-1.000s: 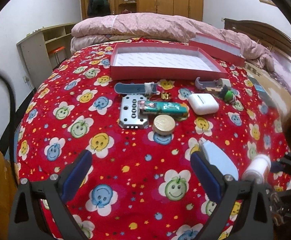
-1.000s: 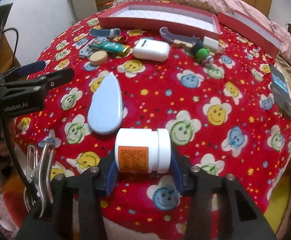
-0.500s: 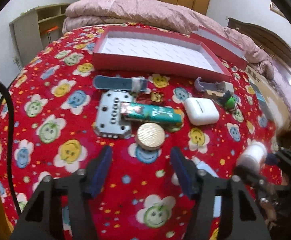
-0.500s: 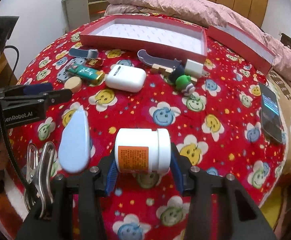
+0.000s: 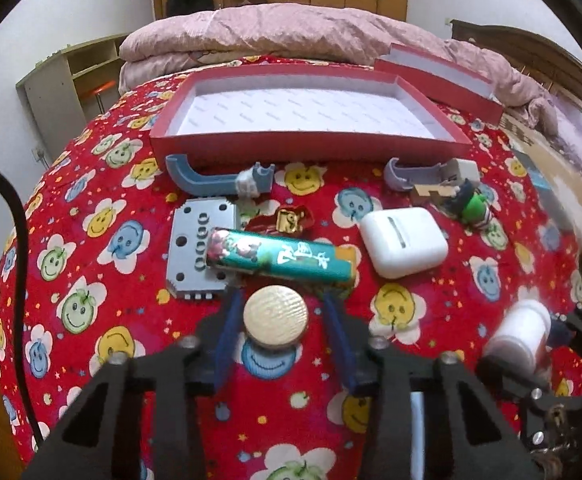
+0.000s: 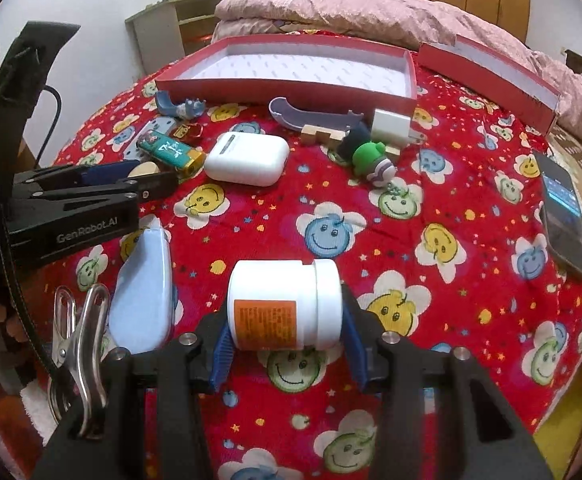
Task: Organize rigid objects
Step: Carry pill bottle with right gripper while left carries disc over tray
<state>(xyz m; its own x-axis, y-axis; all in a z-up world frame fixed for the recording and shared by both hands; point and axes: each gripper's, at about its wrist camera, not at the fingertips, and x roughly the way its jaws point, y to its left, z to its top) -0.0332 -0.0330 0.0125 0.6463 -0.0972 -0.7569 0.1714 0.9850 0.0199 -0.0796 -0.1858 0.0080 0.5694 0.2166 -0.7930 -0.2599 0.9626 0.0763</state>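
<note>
My left gripper (image 5: pixel 277 312) stands open around a round gold tin (image 5: pixel 275 317), its blue pads on either side with small gaps. Just beyond lie a green lighter (image 5: pixel 277 255), a grey perforated plate (image 5: pixel 199 254), a white earbud case (image 5: pixel 403 241) and a blue hook (image 5: pixel 215 178). My right gripper (image 6: pixel 287 320) is shut on a white pill bottle (image 6: pixel 283 304) held sideways above the cloth; the bottle also shows in the left wrist view (image 5: pixel 519 336). The empty red box (image 5: pixel 307 120) lies behind the objects.
The red box lid (image 6: pixel 491 76) lies right of the box. A light blue oval case (image 6: pixel 145 300), a green figurine (image 6: pixel 373 160), a white charger (image 6: pixel 391 126), a wooden block (image 6: pixel 323 134) and a phone (image 6: pixel 563 216) lie on the red smiley cloth.
My left gripper moved forward and narrowed around the gold tin. My right gripper carried the bottle forward and right, away from the light blue case.
</note>
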